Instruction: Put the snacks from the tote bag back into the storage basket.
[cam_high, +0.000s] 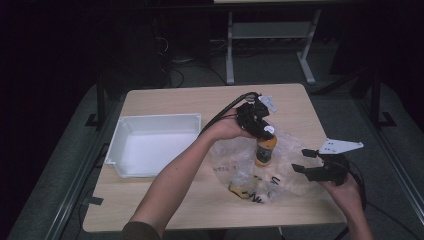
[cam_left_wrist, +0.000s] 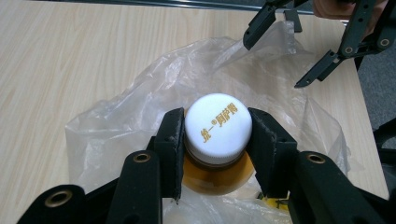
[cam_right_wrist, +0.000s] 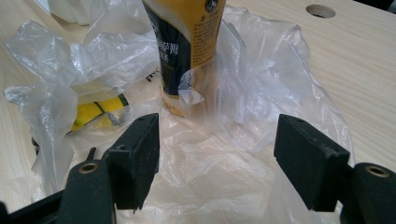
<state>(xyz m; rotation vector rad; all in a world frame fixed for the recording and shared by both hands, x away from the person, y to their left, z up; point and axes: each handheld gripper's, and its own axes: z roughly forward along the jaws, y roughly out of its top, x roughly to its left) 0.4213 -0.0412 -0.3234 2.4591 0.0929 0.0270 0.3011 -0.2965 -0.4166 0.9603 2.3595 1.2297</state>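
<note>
An amber drink bottle (cam_high: 264, 150) with a yellow label stands upright on a crumpled clear plastic bag (cam_high: 287, 172) at the table's middle right. My left gripper (cam_high: 266, 131) comes down on it from above. In the left gripper view its pads sit against both sides of the white cap (cam_left_wrist: 218, 128). My right gripper (cam_high: 302, 161) hovers to the bottle's right, open, and points at it. In the right gripper view its jaws stand wide over the bag (cam_right_wrist: 261, 70), with the bottle (cam_right_wrist: 187, 51) beyond them.
A white tray (cam_high: 150, 120) sits at the table's left, with nothing in it. A yellow packet (cam_high: 241, 190) lies inside the bag, in front of the bottle. The table (cam_high: 165, 100) has a round hole (cam_right_wrist: 321, 10) near one edge. Bare wood lies around the bag.
</note>
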